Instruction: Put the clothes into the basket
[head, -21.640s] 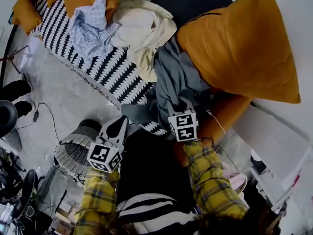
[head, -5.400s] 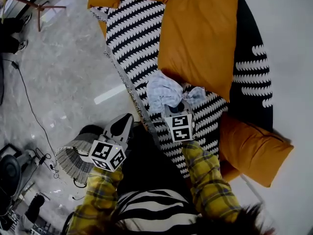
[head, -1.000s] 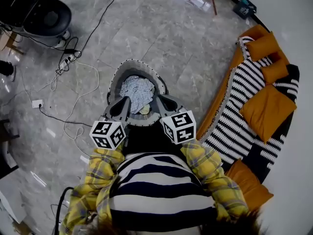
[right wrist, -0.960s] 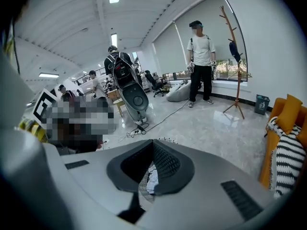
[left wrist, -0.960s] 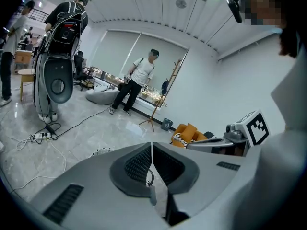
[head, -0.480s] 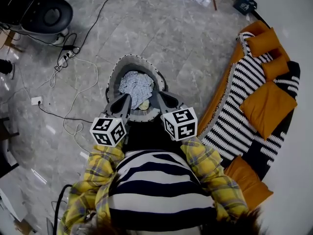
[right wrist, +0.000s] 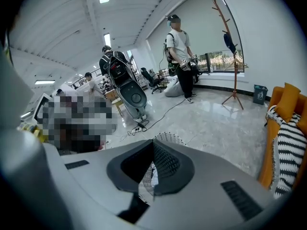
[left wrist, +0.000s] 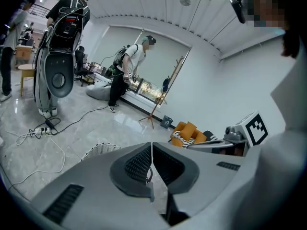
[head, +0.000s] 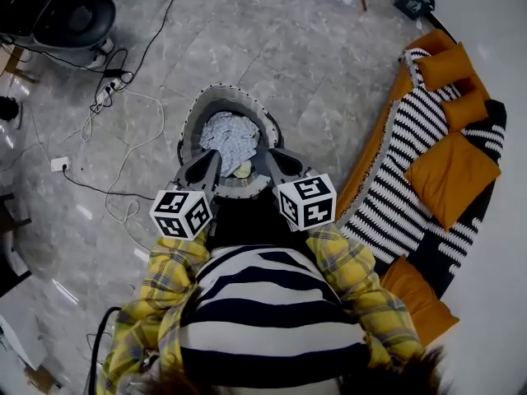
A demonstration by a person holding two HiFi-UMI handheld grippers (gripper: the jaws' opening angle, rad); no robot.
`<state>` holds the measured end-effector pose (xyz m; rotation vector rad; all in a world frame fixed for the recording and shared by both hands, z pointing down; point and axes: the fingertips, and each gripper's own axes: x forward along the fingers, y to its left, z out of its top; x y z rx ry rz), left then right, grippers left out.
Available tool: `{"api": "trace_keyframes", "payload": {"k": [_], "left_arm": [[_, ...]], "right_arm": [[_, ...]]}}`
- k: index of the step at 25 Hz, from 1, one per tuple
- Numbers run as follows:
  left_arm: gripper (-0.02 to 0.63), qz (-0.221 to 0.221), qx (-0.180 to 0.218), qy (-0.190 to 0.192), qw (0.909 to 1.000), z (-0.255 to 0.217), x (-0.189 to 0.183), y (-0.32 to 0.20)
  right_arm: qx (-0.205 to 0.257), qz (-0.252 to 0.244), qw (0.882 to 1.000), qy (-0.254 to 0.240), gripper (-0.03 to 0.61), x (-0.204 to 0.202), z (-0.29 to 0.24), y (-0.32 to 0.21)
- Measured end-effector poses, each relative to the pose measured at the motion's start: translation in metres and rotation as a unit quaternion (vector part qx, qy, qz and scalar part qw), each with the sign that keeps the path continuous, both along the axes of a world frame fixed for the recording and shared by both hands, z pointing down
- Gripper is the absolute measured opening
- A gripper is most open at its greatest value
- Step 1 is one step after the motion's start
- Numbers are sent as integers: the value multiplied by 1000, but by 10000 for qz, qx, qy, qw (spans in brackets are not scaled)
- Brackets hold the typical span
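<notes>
Woven basket point(head: 191, 118) holds the pale blue garment point(head: 229, 137); my left tool point(head: 212, 160) and right tool point(head: 268, 158) hover over its near rim, both pinched closed, empty.

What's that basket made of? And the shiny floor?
The basket looks like woven wicker or rope with a matte finish: its wall shows a fine open weave. The floor looks like polished marble or stone-look tile: it has grey veins, straight seams and glossy reflections.

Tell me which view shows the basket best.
The head view: it looks down into the basket, showing the clothes inside. The left gripper view shows only a piece of rim, the right gripper view another piece.
</notes>
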<state>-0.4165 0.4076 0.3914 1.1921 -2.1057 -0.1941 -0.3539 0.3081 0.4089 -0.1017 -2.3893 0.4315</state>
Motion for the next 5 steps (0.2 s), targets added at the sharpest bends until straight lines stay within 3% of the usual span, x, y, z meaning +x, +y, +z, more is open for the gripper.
{"api": "trace_keyframes", "payload": {"k": [5], "left_arm": [[18, 12, -14, 60, 10000, 3, -1, 1]], "right_arm": [[-104, 88, 9999, 62, 26, 0, 5, -4]]}}
